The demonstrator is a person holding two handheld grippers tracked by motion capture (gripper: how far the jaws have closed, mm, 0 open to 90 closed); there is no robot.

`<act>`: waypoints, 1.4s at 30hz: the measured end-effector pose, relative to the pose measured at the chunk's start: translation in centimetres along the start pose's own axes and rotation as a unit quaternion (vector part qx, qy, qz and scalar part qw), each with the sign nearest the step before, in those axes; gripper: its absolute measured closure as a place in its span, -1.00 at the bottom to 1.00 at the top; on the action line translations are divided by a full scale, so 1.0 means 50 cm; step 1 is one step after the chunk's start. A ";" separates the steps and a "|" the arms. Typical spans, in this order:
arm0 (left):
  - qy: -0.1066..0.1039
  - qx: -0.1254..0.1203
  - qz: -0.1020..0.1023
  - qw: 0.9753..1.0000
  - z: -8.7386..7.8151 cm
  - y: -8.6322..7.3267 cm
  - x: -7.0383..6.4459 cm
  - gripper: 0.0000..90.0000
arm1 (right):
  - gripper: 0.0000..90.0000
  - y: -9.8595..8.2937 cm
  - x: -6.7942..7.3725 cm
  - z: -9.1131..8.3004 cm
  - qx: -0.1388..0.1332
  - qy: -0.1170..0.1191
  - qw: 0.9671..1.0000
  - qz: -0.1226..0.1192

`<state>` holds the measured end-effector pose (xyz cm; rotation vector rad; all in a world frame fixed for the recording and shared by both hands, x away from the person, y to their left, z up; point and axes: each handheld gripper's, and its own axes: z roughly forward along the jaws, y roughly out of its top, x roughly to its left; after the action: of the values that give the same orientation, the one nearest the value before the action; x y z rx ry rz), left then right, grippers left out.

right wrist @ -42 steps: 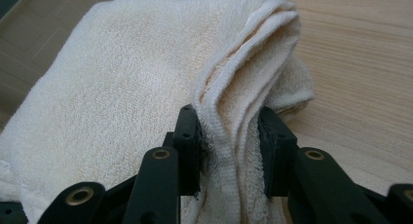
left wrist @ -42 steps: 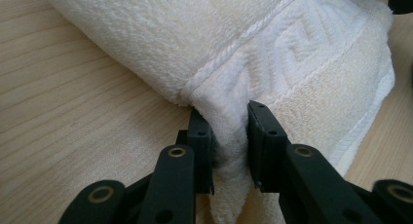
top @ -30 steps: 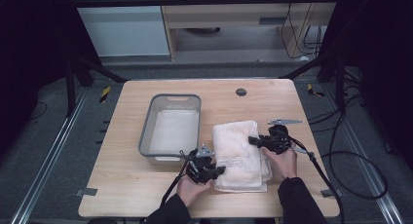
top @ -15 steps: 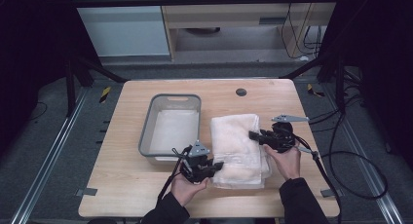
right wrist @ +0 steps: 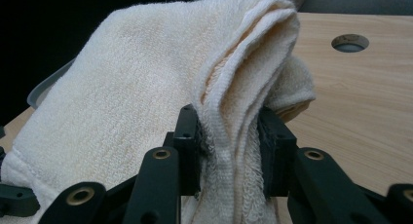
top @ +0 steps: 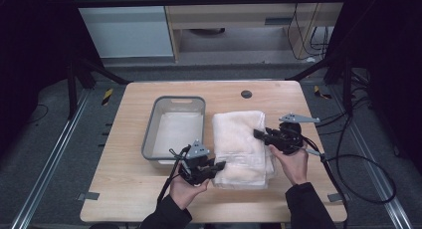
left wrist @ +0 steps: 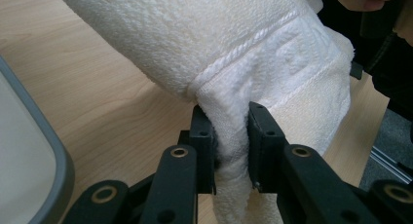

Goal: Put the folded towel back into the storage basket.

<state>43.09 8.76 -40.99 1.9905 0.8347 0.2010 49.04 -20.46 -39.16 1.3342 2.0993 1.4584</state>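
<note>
A folded cream towel [top: 239, 139] lies on the wooden table, right of a grey tray [top: 150, 139]. My left gripper [top: 219, 165] is shut on the towel's near left corner; in the left gripper view the towel's hem [left wrist: 229, 136] is pinched between the jaws. My right gripper [top: 259, 134] is shut on the towel's right edge, and in the right gripper view several stacked layers of towel [right wrist: 229, 136] sit bunched between the jaws and lifted off the table.
The grey tray holds a pale liner or cloth [top: 176, 132]. A round cable hole [top: 246, 94] sits near the table's far edge. Cables [top: 358, 159] trail off the right side. Bare wood [top: 124, 189] lies in front of the tray.
The left gripper has shifted slightly right and closer to the towel's near corner. The right gripper has stayed almost in place on the towel's edge.
</note>
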 end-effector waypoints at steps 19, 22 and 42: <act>0.010 -0.028 0.013 0.999 -0.044 0.038 0.011 0.66 | 0.48 0.060 0.037 -0.011 -0.029 -0.005 0.999 -0.019; 0.012 -0.036 0.012 0.999 -0.056 0.045 0.017 0.66 | 0.48 0.074 0.045 -0.010 -0.032 -0.004 0.999 -0.021; 0.046 -0.067 0.002 0.997 -0.134 0.062 0.065 0.66 | 0.49 0.144 0.116 0.030 -0.049 -0.004 0.998 -0.043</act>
<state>43.98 14.52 -35.38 1.8696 0.8536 0.3445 50.68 -14.40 -32.19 1.1964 2.0261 1.4967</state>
